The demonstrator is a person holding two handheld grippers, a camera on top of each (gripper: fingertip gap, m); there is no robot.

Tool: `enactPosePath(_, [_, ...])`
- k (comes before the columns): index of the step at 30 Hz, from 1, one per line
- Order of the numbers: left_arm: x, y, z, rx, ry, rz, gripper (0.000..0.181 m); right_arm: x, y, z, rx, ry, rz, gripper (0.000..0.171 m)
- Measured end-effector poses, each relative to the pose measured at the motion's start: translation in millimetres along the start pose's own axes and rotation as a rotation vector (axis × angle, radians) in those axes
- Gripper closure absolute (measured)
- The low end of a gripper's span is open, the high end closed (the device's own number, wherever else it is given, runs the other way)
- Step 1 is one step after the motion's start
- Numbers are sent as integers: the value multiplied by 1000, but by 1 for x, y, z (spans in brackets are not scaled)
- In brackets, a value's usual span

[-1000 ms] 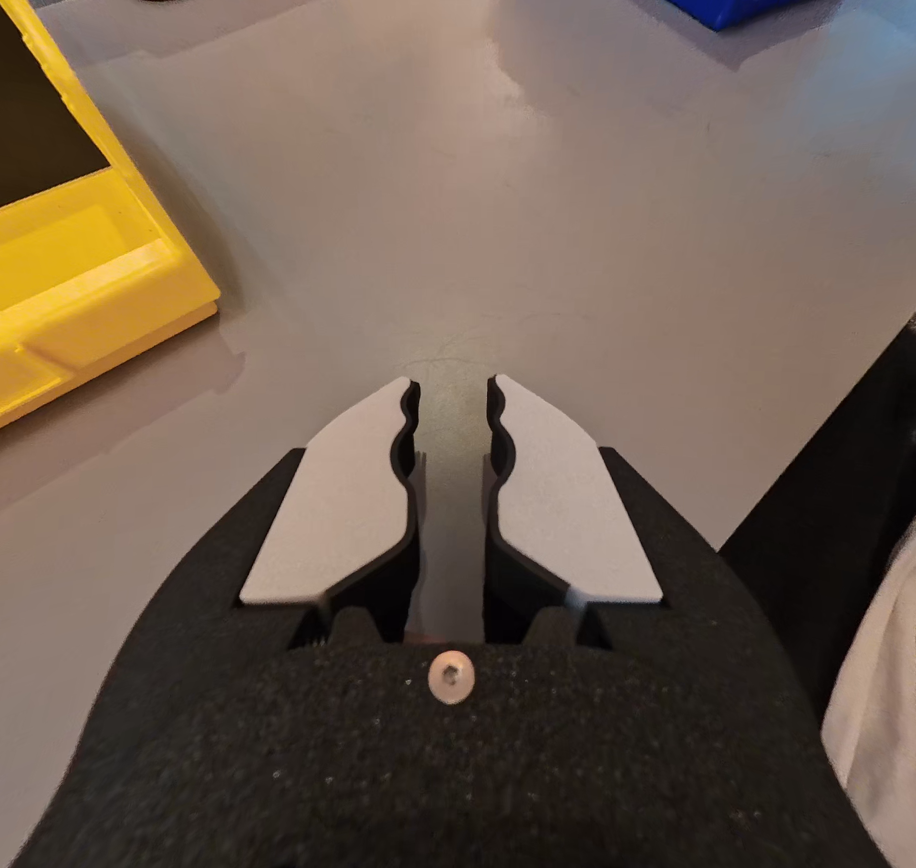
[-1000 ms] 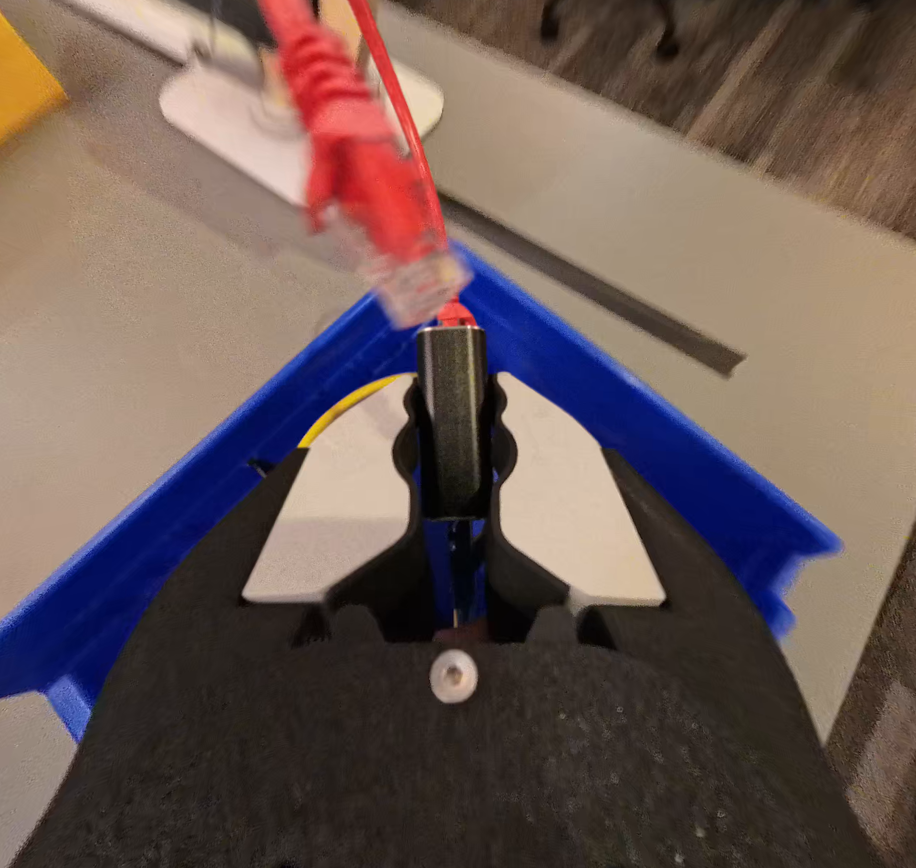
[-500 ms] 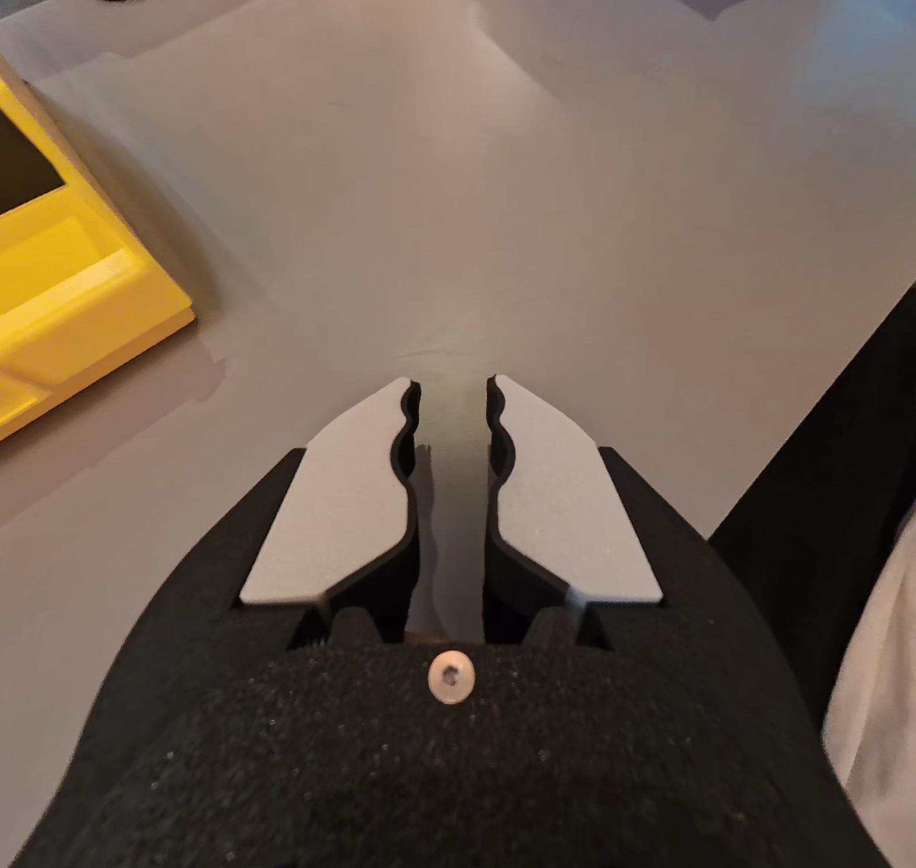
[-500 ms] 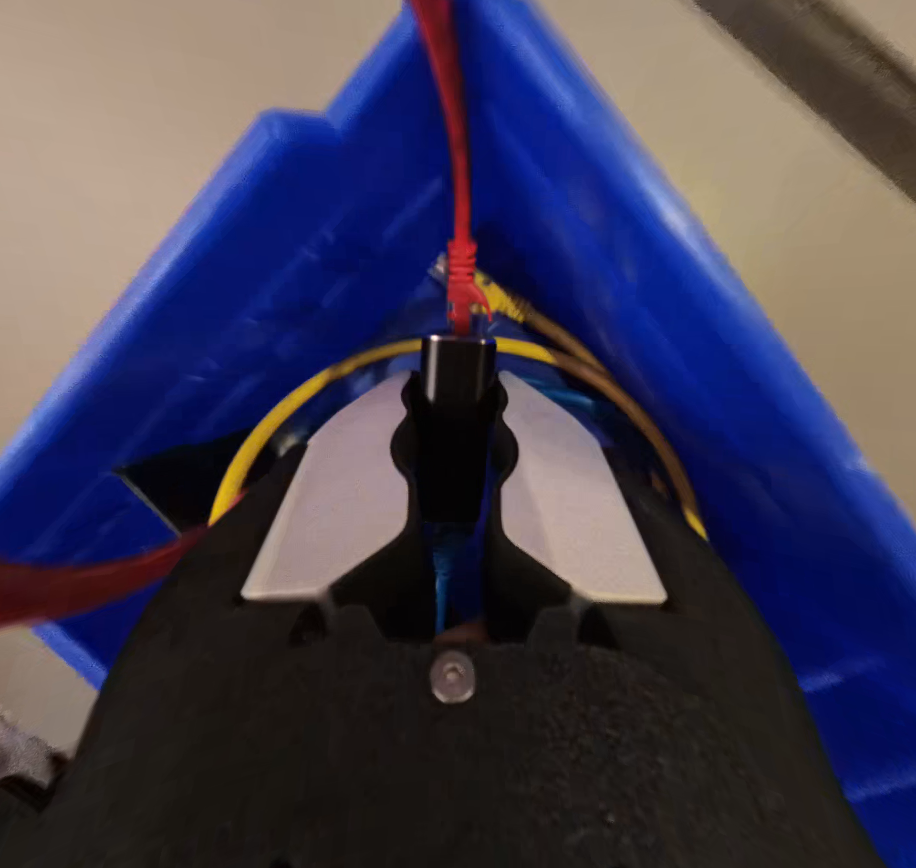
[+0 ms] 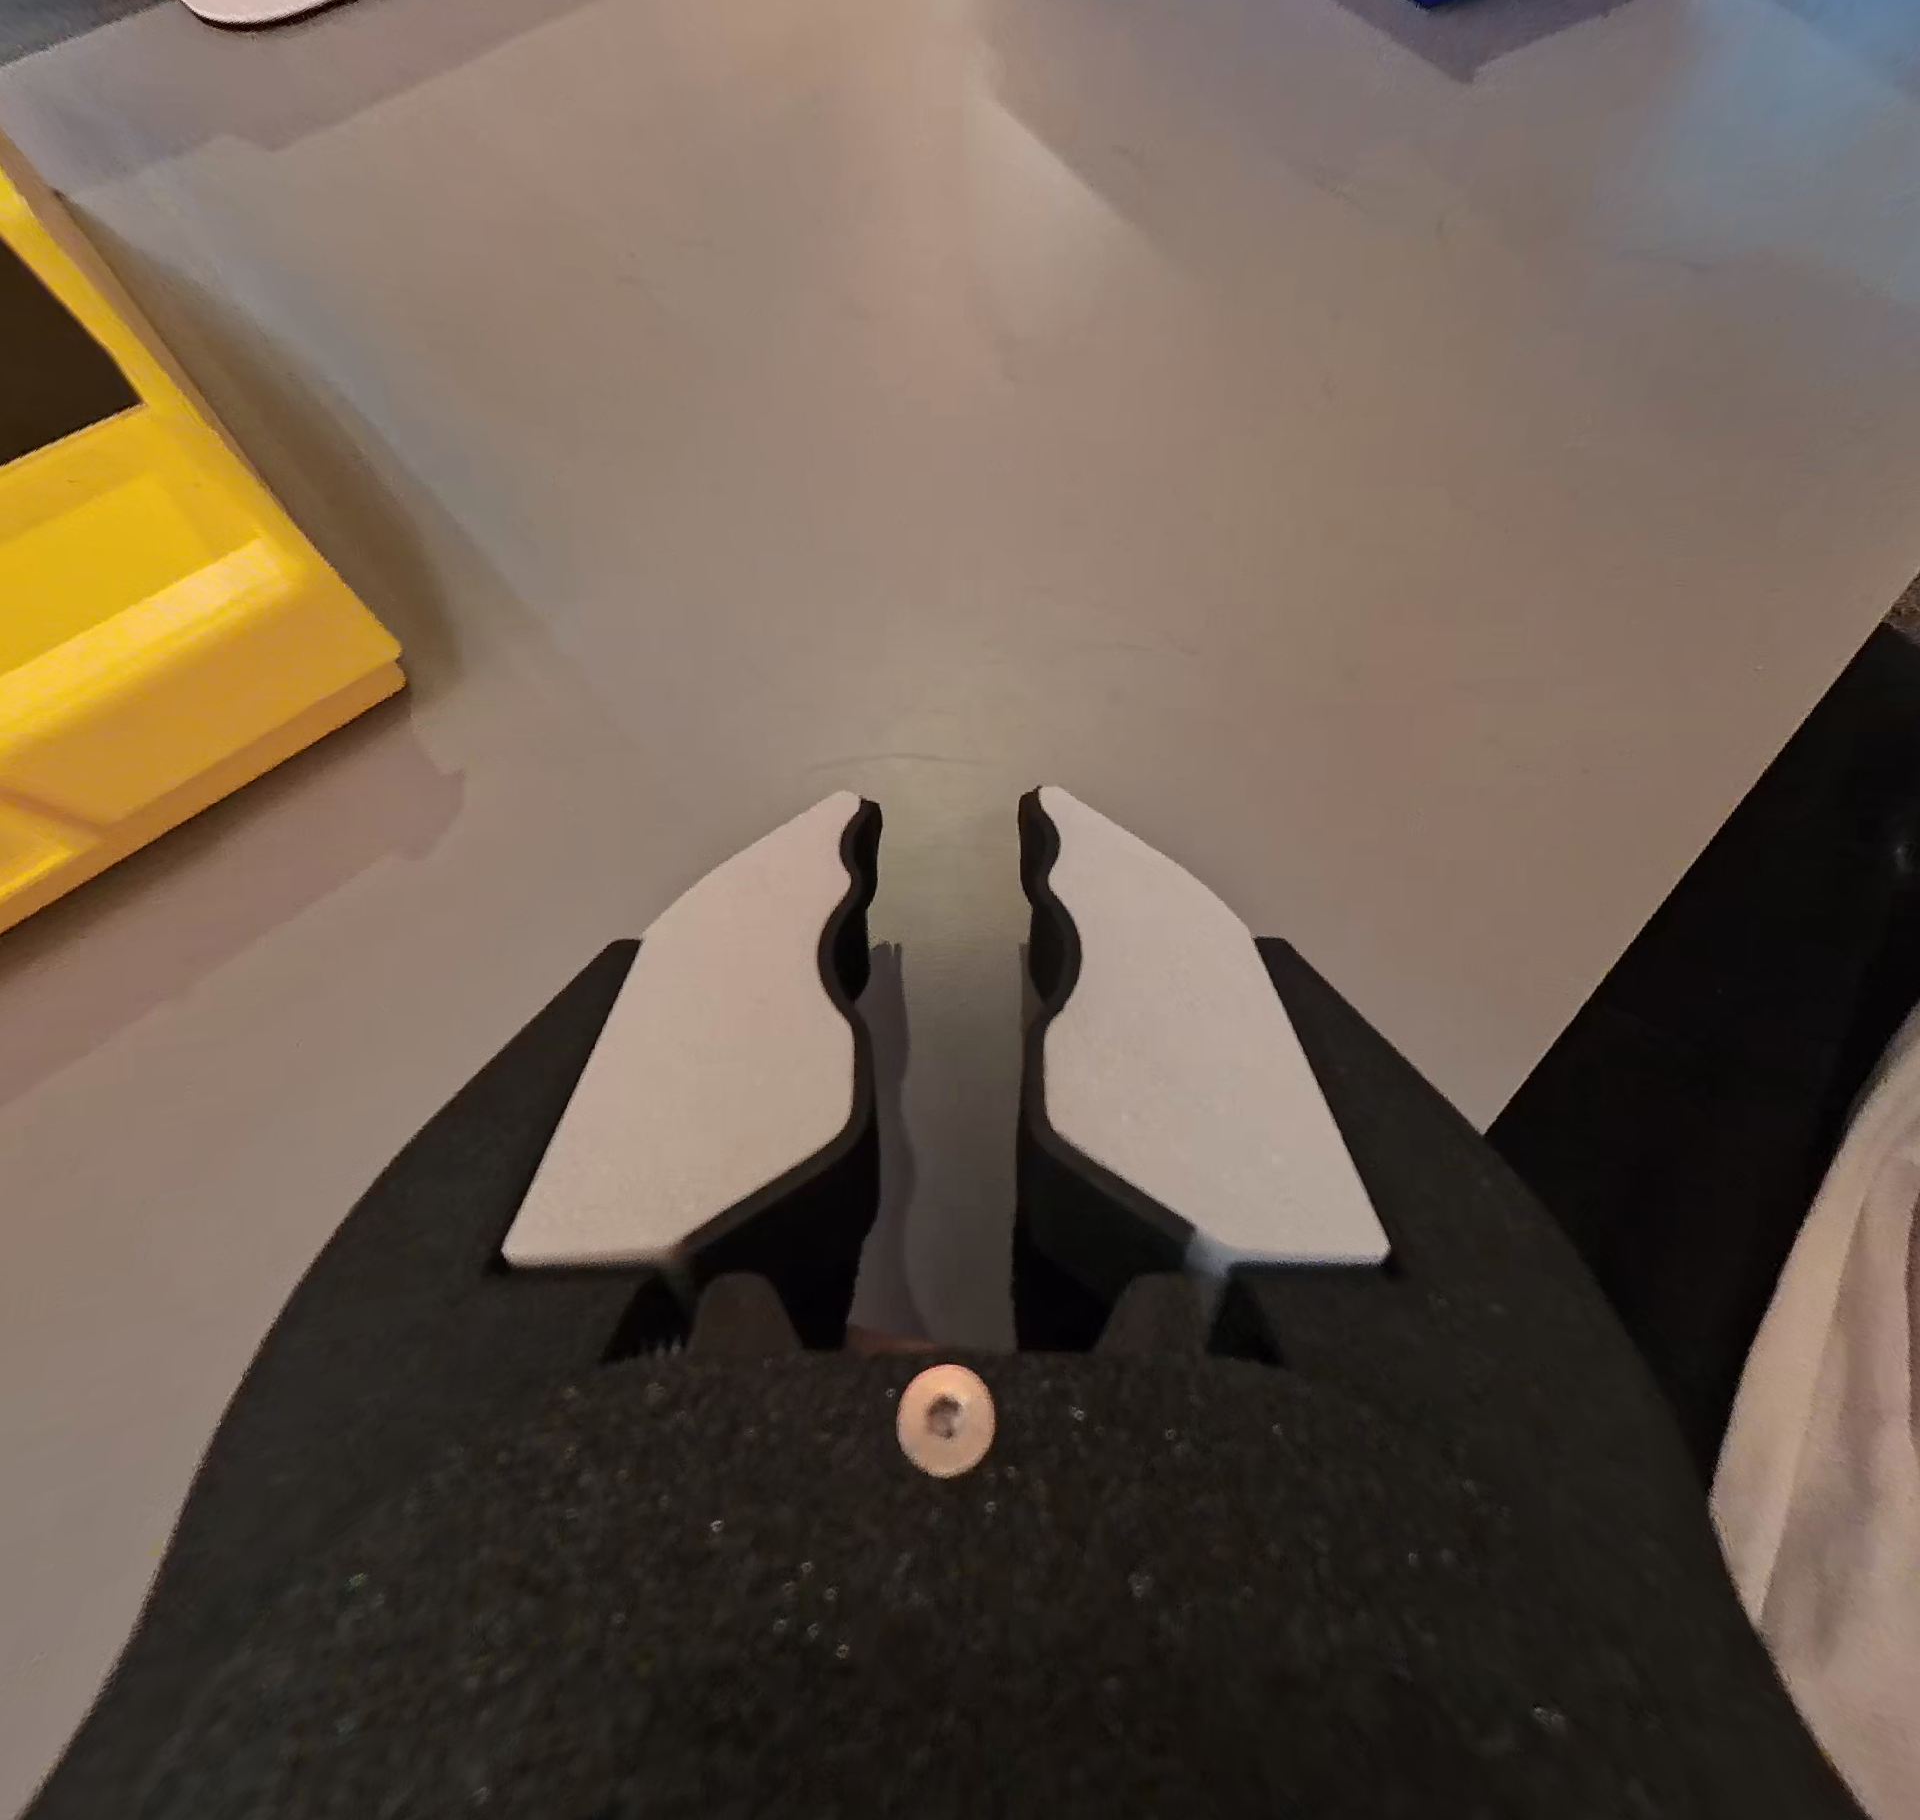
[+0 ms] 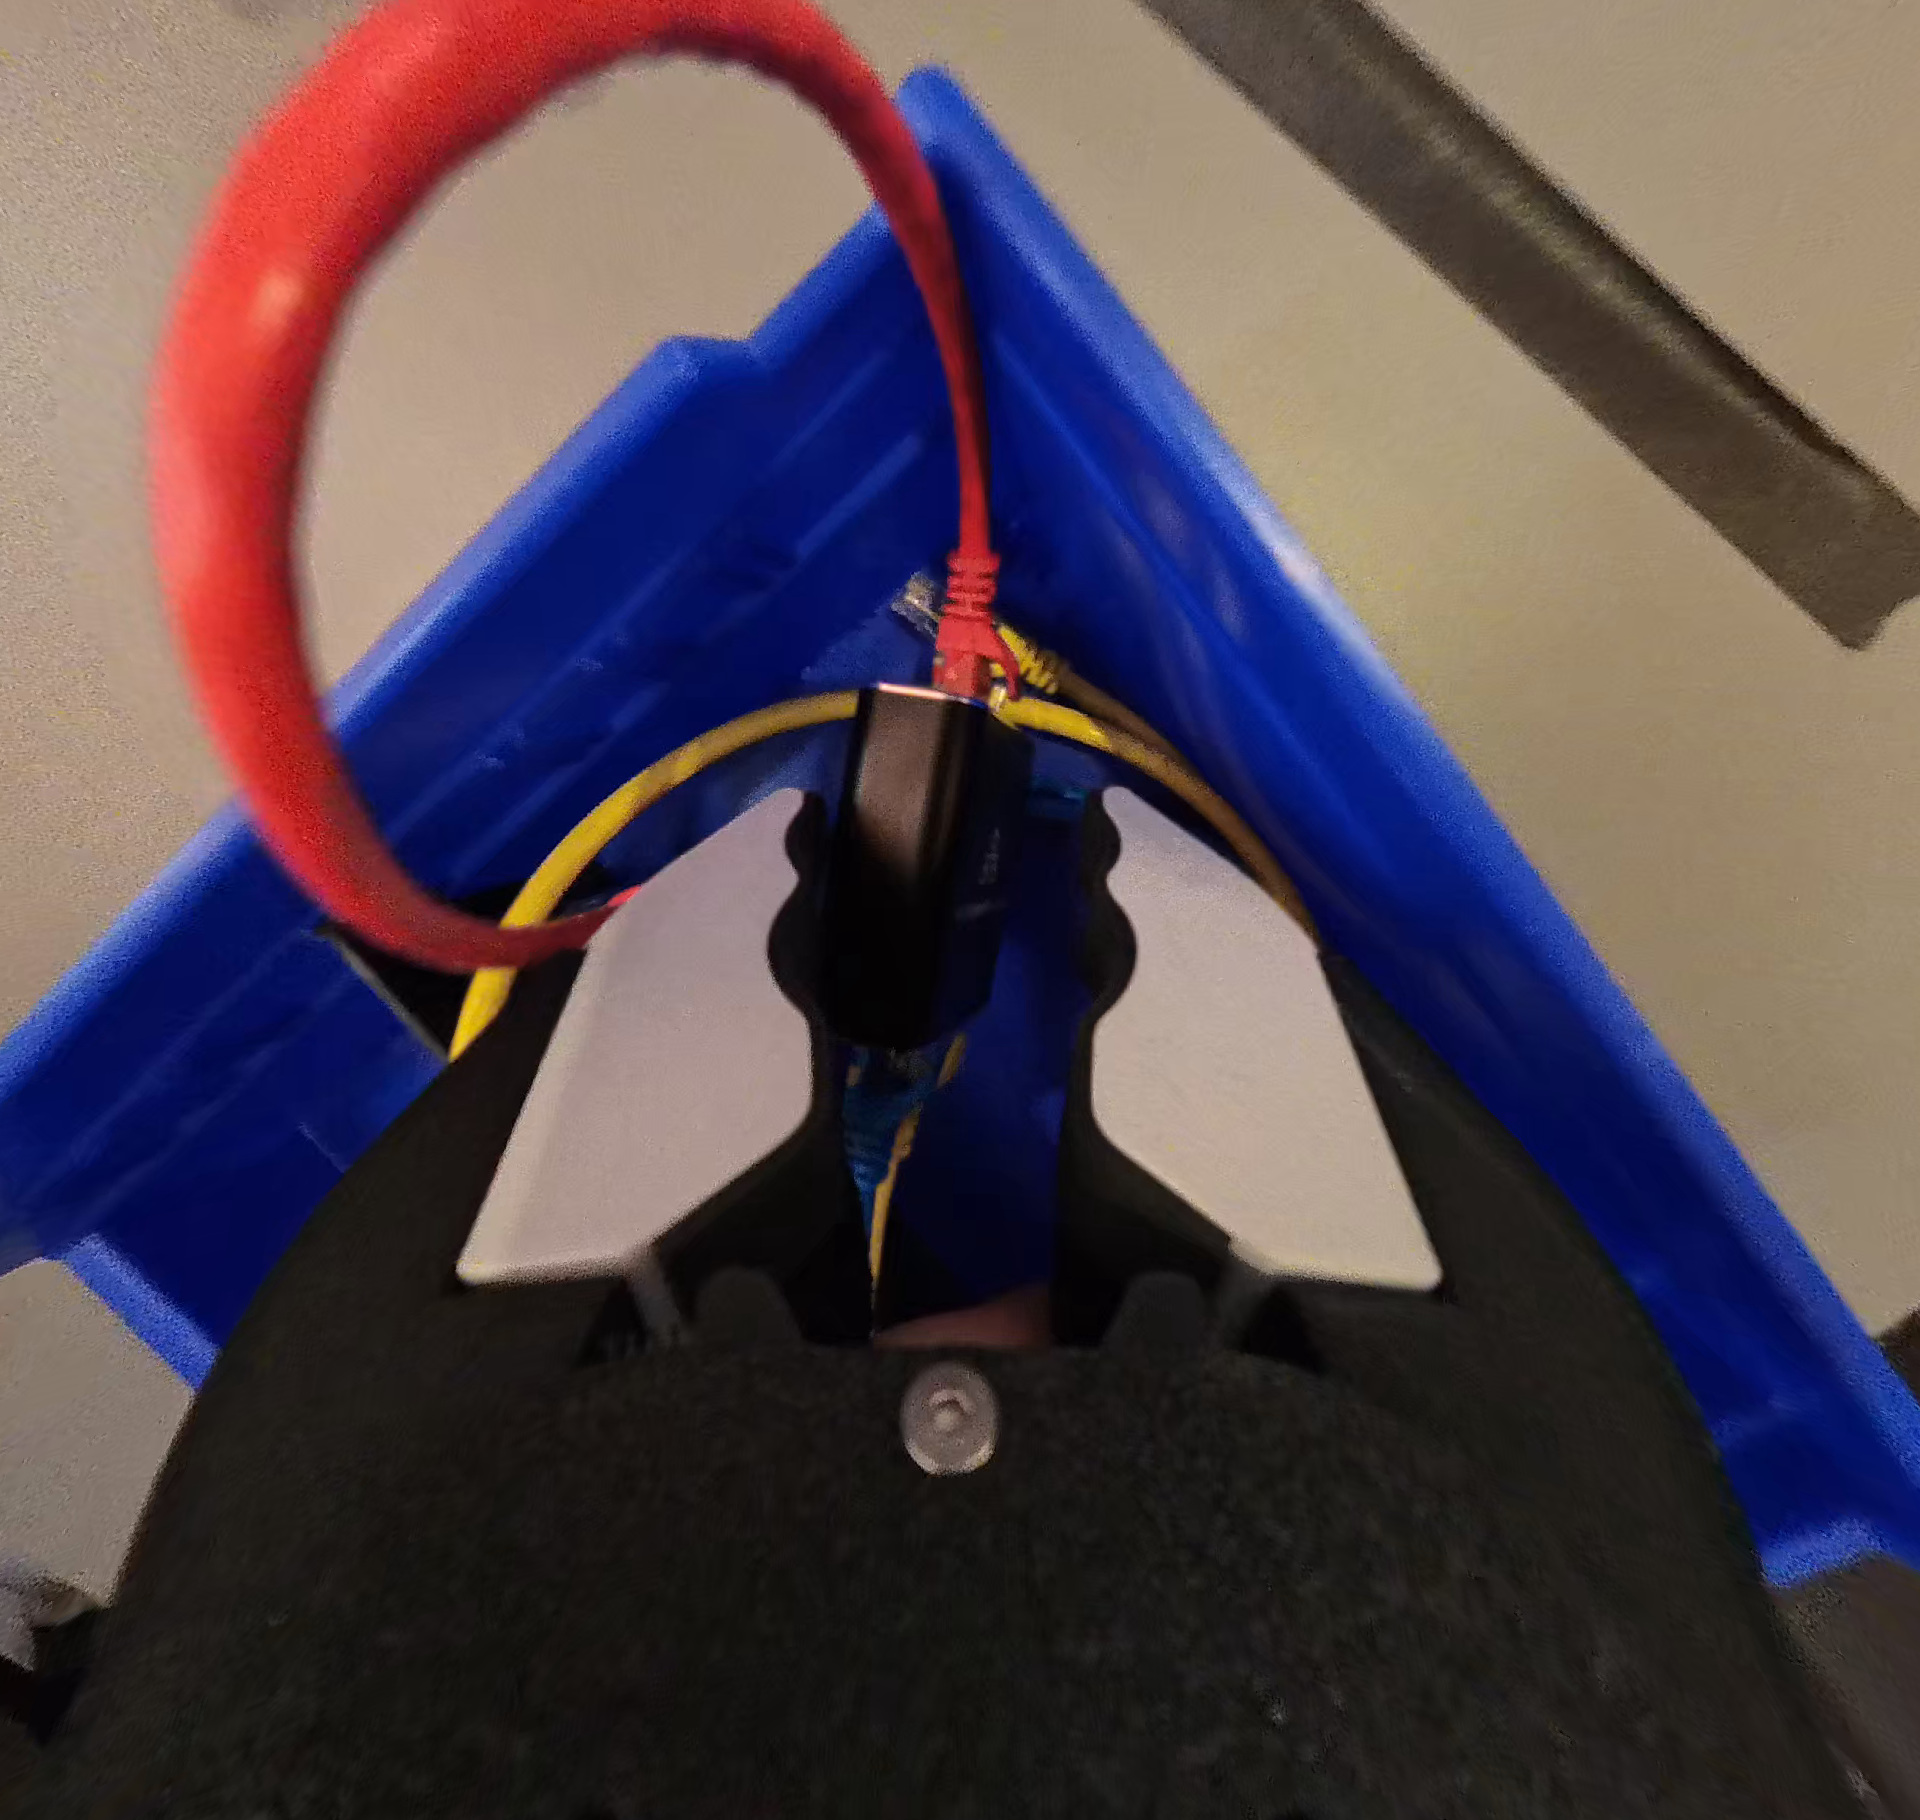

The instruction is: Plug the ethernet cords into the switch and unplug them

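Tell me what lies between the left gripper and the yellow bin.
Nothing: in the left wrist view only bare grey table separates the left gripper from the yellow bin.

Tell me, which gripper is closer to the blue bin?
Right. The right gripper hangs over the blue bin, with a black device between its fingers. The left gripper sits over bare table, the bin only at the far edge.

Black grainy tongs (image 5: pixel 948 835), pale grey wavy-edged finger plates (image 5: pixel 717 1053), silver screw (image 5: pixel 945 1425), possibly pale sleeve (image 5: pixel 1829 1355)
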State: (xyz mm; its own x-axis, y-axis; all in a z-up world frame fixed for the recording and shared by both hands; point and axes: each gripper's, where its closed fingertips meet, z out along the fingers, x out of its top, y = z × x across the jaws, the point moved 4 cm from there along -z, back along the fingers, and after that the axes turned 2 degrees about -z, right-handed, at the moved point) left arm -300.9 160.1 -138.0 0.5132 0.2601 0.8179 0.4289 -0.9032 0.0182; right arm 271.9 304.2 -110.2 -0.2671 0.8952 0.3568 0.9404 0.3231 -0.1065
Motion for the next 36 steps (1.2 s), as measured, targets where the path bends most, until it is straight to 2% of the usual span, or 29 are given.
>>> enactPosePath(1, [0,-1,0,4,2,2,156,1,1,-8,1,27,7,124])
enactPosePath(4, [1,-7,-2,46,18,13,156,5,3,-38,-22,128,24,125])
enactPosePath(7, [8,-23,-10,151,81,-5,155,15,-5,-88,-65,376,96,128])
enactPosePath(10, [17,-42,-26,256,170,-59,156,6,-41,-144,-140,695,177,133])
enactPosePath(13, [22,-60,-42,327,245,-114,156,-34,-96,-166,-265,873,230,132])
enactPosePath(15, [23,-71,-48,364,274,-143,156,-66,-131,-159,-325,946,327,133])
enactPosePath(20, [16,-99,-53,423,279,-214,156,-140,-198,-103,-432,1084,565,143])
enactPosePath(22, [7,-108,-54,445,254,-264,156,-167,-225,-76,-502,1059,532,149])
enactPosePath(24, [-4,-118,-58,491,198,-305,155,-172,-239,-67,-503,969,484,145])
enactPosePath(27, [-8,-128,-63,523,201,-297,156,-178,-240,-61,-525,922,486,141])
enactPosePath(30, [-8,-139,-61,523,184,-307,155,-182,-234,-45,-455,866,536,136])
enactPosePath(33, [-8,-145,-62,541,173,-282,156,-189,-223,-44,-565,822,502,136])
enactPosePath(36, [-11,-150,-61,550,150,-238,156,-192,-216,-47,-605,809,483,136])
